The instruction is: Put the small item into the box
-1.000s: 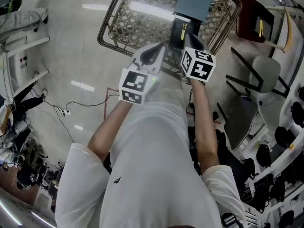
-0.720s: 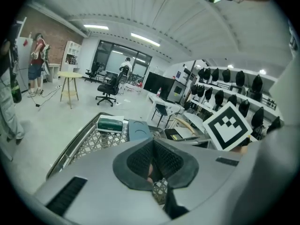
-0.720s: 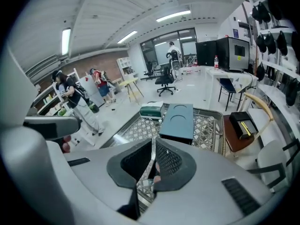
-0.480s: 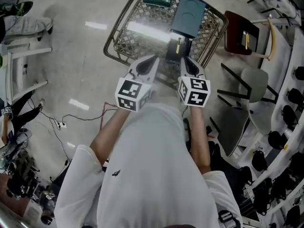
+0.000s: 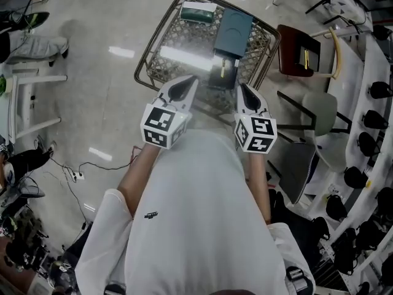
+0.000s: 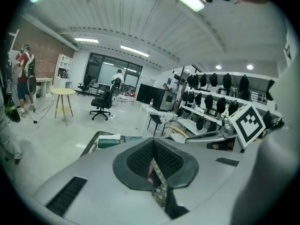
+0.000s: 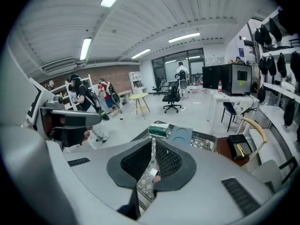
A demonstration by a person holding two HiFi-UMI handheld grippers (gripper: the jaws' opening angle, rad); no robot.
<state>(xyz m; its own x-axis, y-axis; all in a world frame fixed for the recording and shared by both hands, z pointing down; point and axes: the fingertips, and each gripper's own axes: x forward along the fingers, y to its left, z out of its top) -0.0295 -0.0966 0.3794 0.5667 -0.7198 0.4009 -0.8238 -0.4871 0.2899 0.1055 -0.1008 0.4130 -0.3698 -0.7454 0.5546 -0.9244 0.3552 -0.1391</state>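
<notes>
Lab-office: swivel chairs (image 7: 171,98), desks (image 7: 225,96), monitors (image 7: 212,78), ceiling strip lights (image 7: 86,48).

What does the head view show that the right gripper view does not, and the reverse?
Only the head view shows the person's white shirt and the floor cables. Only the right gripper view shows the ceiling lights, a yellow stool and a black office chair. Both show the mesh basket with the green box and blue-grey box.

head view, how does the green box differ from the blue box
The green box is smaller and lies crosswise at the far rim; the blue box is larger and points toward the person. The green box has a white edge, the blue box none. Both lie on the mesh table.
</notes>
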